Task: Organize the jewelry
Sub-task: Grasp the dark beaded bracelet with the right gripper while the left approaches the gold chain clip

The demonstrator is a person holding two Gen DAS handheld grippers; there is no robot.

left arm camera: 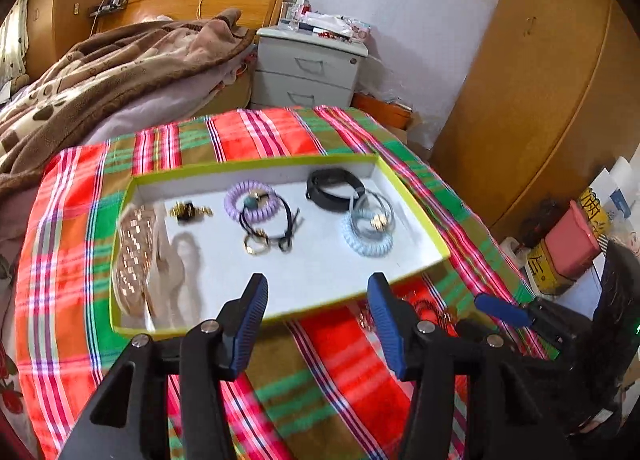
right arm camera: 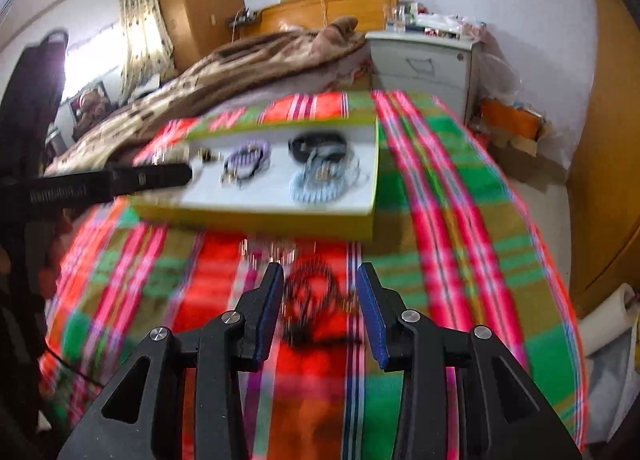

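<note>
dark beaded necklace [right arm camera: 316,302] on table [right arm camera: 460,260], at 6 o'clock from tray [right arm camera: 256,215]; between spread pads of right hand-held gripper [right arm camera: 320,308]. left hand-held gripper [left arm camera: 318,324] spread, empty. may snag, dragging strand.

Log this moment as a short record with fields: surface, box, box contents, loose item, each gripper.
surface: plaid cloth
box: shallow tray with a yellow-green rim, white inside
box contents: purple coil tie, blue coil tie, black band, gold clip, beige patterned piece
loose item: dark necklace on the cloth in front of the tray, blurred
left gripper: jaws open, empty
right gripper: jaws open, over the necklace
</note>
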